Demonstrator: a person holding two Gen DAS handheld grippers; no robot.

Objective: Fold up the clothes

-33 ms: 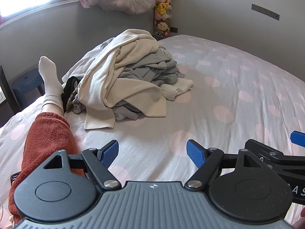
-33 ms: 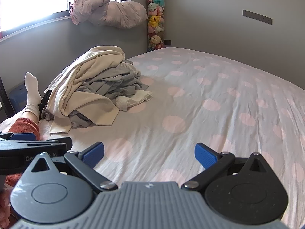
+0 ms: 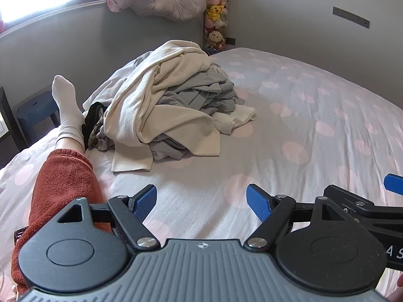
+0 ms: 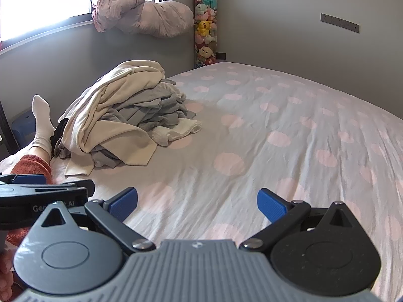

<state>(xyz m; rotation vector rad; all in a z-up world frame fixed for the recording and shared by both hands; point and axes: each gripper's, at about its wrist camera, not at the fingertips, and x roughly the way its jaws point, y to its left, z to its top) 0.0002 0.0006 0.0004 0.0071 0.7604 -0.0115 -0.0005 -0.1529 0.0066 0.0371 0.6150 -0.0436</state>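
A heap of unfolded clothes [image 3: 171, 105] lies on the bed, with a cream garment [image 3: 156, 115] draped over grey ones [image 3: 201, 95] and a white piece [image 3: 239, 118] at its right foot. The heap also shows in the right wrist view [image 4: 121, 118]. My left gripper [image 3: 201, 201] is open and empty, low over the sheet, well short of the heap. My right gripper [image 4: 197, 205] is open and empty, beside the left one, to the right of the heap.
The bed [image 4: 289, 130] has a grey sheet with pink dots. A person's leg in red trousers [image 3: 63, 181] and a white sock [image 3: 66, 105] lies left of the heap. A blue stool [image 3: 35, 108] stands past the bed's left edge. A plush toy column [image 4: 205, 25] stands in the corner.
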